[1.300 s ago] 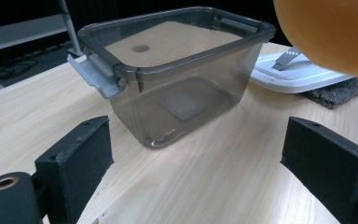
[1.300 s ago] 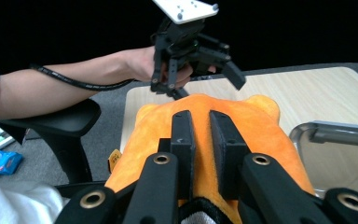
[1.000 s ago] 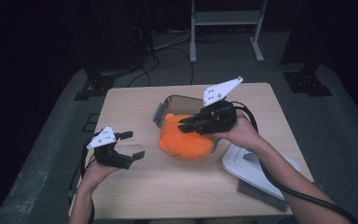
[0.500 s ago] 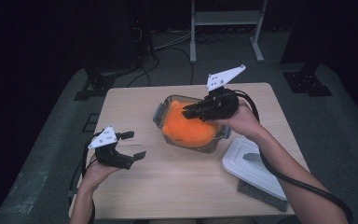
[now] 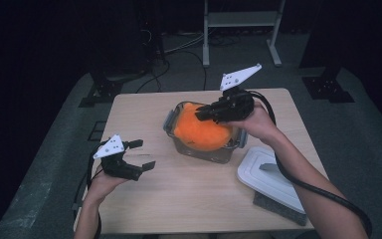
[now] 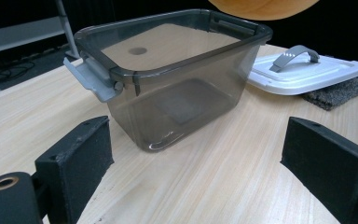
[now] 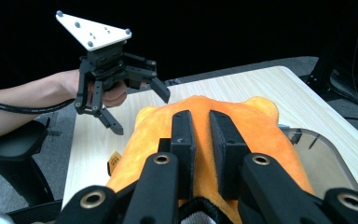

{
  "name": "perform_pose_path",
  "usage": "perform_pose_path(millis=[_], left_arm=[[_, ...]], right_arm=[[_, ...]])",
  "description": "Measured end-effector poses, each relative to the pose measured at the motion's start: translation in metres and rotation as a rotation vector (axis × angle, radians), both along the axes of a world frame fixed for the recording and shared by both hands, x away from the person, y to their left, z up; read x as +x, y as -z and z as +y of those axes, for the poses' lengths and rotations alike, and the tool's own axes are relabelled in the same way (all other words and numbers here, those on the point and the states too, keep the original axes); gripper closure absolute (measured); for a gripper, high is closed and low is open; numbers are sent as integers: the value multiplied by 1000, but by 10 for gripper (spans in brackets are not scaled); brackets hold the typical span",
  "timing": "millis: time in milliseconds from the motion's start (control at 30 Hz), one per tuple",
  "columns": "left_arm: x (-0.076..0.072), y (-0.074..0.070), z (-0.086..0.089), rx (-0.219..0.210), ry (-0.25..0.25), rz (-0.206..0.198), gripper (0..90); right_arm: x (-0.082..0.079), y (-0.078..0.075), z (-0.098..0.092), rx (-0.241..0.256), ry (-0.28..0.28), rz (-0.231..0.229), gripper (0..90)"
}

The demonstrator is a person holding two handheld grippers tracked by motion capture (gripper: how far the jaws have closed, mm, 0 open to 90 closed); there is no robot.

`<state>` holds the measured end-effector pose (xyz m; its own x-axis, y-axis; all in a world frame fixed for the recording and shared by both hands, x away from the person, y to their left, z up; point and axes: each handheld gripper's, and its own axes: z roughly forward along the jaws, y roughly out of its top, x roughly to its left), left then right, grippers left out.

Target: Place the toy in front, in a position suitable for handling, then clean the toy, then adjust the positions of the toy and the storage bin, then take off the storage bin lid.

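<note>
Orange plush toy (image 5: pixel 202 133), carried from the table's middle toward twelve o'clock, now hangs over the open smoky container (image 5: pixel 229 149), right gripper (image 5: pixel 201 115) pinching its fabric for lowering in; left gripper (image 5: pixel 142 155), jaws wide and empty, waits at nine o'clock.

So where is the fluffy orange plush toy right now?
In the high view, the fluffy orange plush toy is mid-table, pinched by the right gripper over the open clear grey plastic box, left of the white lid.

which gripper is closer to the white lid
Right. The right gripper holds the orange plush toy over the bin, just beyond the white lid; the left gripper waits open across the table.
</note>
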<state>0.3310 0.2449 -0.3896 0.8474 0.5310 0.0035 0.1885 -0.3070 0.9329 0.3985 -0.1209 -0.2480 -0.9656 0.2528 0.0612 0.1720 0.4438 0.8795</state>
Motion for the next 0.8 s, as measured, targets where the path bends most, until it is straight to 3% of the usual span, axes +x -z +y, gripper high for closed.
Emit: perform_pose_path(millis=[400, 667, 800], left_arm=[[-3, -1, -1, 3, 9, -6, 79], [-4, -1, 1, 19, 7, -6, 79], [-3, -1, 3, 5, 2, -5, 78]], right_arm=[[14, 3, -3, -3, 26, 12, 798], [30, 7, -4, -13, 53, 13, 799], [41, 13, -3, -22, 65, 22, 799]])
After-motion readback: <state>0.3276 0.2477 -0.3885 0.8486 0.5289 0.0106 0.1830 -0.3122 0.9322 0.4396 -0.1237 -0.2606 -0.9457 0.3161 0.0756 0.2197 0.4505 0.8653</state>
